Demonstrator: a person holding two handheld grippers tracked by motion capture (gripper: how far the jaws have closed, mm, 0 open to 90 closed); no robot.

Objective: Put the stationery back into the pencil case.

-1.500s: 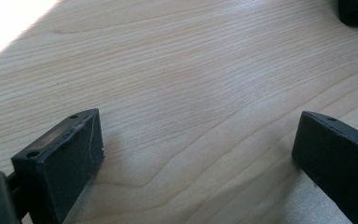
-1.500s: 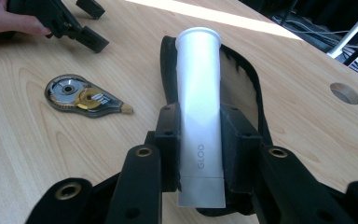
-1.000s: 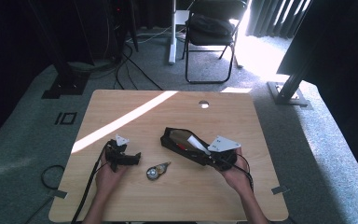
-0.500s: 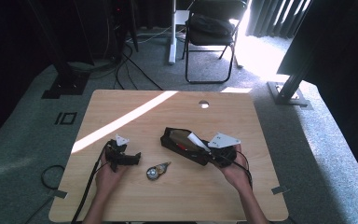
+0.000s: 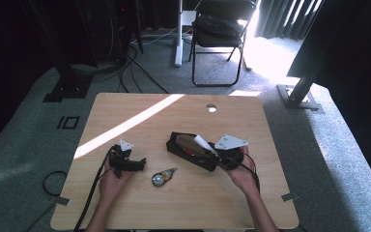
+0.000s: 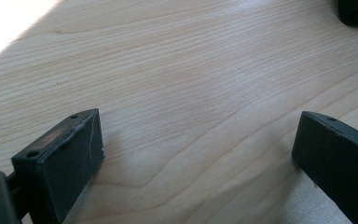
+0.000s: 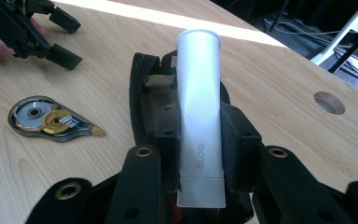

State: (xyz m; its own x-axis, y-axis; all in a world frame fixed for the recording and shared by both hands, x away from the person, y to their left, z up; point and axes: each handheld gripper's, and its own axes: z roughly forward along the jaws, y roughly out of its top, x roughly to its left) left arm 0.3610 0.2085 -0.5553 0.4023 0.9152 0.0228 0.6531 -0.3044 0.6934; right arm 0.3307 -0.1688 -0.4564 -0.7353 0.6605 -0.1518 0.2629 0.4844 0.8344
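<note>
Right gripper (image 7: 200,154) clamps white glue stick (image 7: 198,112), long axis along jaws, over open black case (image 7: 142,93); left gripper (image 6: 200,154) agape, idle

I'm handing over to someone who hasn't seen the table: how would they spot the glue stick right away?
On the wooden table, look right of centre for the open black pencil case. At its near end the right gripper clamps the glue stick, which points out over the case. It is the only white tube there, marked GLOO; the teardrop-shaped tape dispenser lies flat to the case's left.
</note>
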